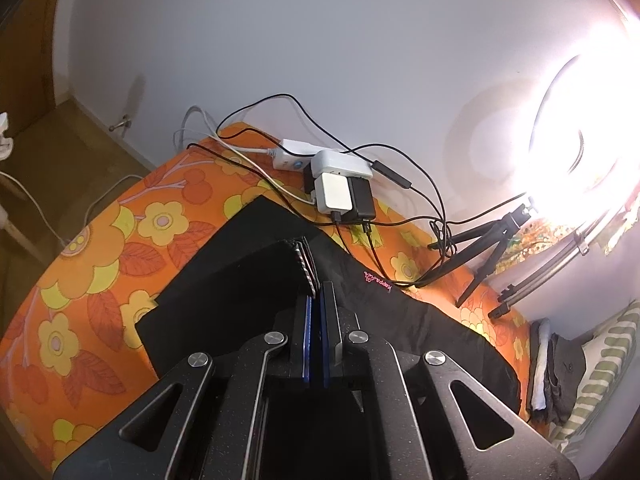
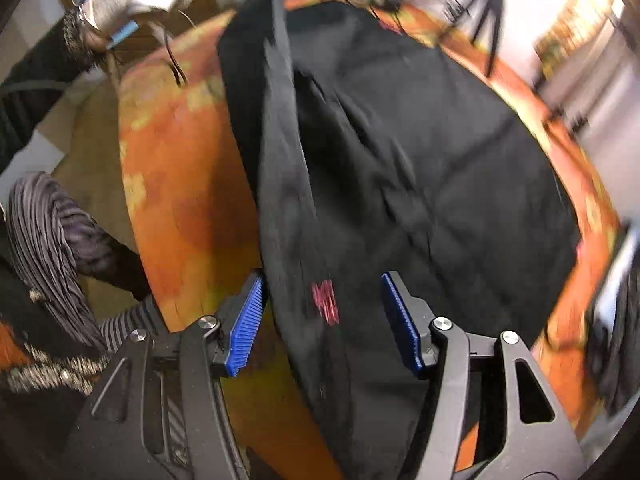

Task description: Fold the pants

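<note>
we see the black pants [image 2: 420, 152] spread on the orange flowered bed [image 1: 100, 248], with our left claw [image 1: 316, 300] clamped narrow on a lifted edge of the cloth and our right claw [image 2: 322, 320] standing wide above the fabric near its pink logo, gripping nothing. we judge the raised edge could slip or drag the whole layer askew if the left pulls on alone. it could also sweep into the chargers and cables [image 1: 344, 188] lying just beyond the pants.

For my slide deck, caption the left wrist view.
Left gripper shut on the black pants' hem, above the orange floral cover.
</note>
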